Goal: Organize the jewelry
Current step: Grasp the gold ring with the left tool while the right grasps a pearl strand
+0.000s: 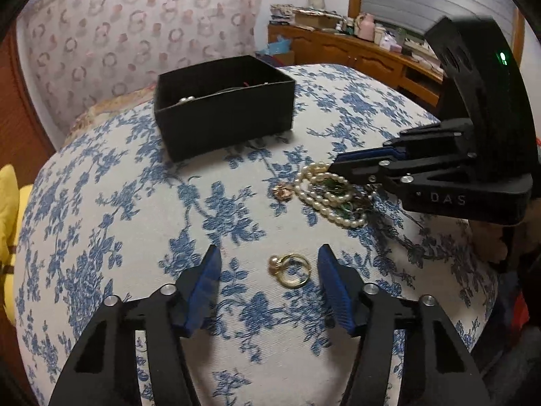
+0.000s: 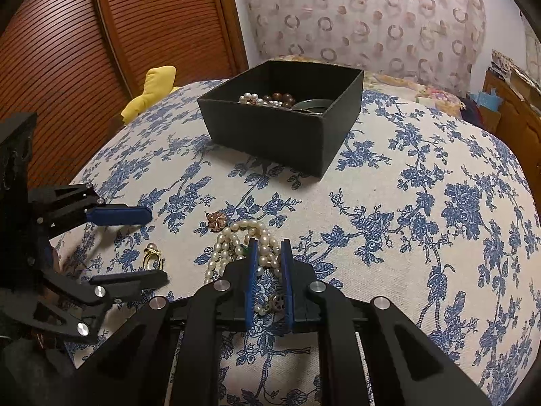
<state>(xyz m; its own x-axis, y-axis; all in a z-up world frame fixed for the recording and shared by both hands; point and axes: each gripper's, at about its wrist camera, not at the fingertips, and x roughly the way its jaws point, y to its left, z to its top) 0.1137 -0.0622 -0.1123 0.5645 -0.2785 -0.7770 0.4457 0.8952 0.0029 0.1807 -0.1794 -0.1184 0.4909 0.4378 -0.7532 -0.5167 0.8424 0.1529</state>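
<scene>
A gold ring with a pearl (image 1: 290,269) lies on the blue-flowered cloth between the fingers of my open left gripper (image 1: 268,253); it also shows in the right wrist view (image 2: 153,256). My right gripper (image 2: 269,244) is shut on a pearl necklace (image 2: 236,247), tangled with green beads. In the left wrist view the right gripper (image 1: 333,167) reaches the necklace (image 1: 324,196) from the right. A small copper flower piece (image 1: 282,192) lies next to the necklace. A black box (image 2: 280,128) holds pearls and brown beads.
The bed's flowered cover (image 2: 422,237) has bare cloth to the right. A yellow cushion (image 2: 152,91) lies at the far left edge. A wooden shutter door (image 2: 101,50) stands left, a cluttered wooden dresser (image 1: 365,50) at the back right.
</scene>
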